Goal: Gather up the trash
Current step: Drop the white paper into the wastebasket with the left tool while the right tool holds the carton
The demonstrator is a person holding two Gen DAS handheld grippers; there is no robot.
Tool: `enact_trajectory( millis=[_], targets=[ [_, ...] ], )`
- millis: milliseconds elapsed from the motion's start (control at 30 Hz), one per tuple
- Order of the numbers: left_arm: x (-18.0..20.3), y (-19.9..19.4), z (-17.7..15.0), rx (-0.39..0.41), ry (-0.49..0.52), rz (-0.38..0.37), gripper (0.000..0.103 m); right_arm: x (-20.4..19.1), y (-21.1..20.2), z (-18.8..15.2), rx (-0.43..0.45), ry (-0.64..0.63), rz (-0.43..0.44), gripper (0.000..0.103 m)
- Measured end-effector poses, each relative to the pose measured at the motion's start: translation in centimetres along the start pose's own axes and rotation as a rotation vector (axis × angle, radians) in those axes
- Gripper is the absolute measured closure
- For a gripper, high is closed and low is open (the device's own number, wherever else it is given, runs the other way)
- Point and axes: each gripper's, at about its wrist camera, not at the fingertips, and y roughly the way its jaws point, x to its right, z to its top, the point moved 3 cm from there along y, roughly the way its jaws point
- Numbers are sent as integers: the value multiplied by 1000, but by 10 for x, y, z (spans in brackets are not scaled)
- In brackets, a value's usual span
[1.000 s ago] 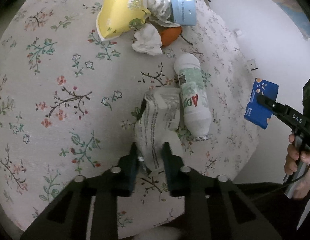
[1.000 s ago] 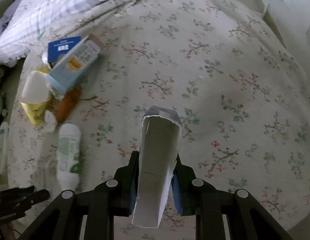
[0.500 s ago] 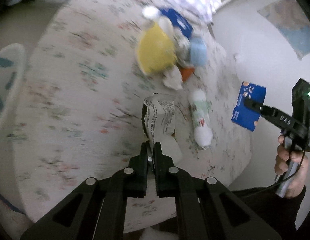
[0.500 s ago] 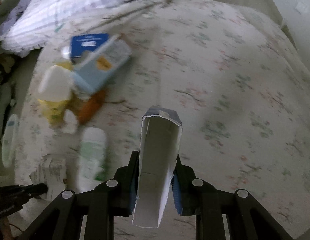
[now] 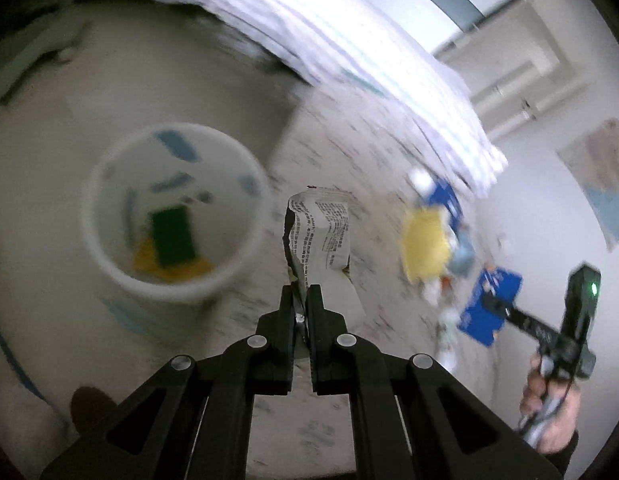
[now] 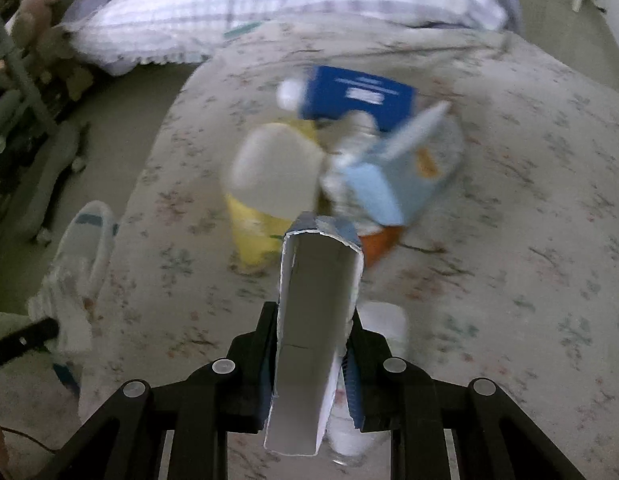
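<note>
My left gripper has clamped the crumpled printed wrapper and swung it off the bed toward the white bin at nine o'clock; right gripper grips the blue carton, next to bin.

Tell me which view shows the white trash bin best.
The left wrist view: the white trash bin appears whole, open-topped, with green and yellow trash inside. The right wrist view catches only its blurred side at the left edge.
</note>
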Motion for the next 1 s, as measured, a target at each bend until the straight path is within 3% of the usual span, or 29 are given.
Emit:
enact_trajectory(
  millis=[167,467,500,600,733,1000],
  targets=[
    [-42,-13,20,117,-59,83,97,-32,15,6,-8,-32,29,78],
    [-77,-9,40,161,-73,160,93,-75,40,18,-16,-51,85,78],
    [-80,-8,40,146,-80,169,83,-79,42,19,-17,-61,89,78],
    [-87,-7,38,111,-79,229,18,-89,48,22,-12,-87,79,77],
    [-92,-15,32,139,-25,331,13,-97,56,26,-17,-77,88,77],
    [-123,-39,19,128,-24,455,12,-142,75,30,-27,-108,130,77]
  ],
)
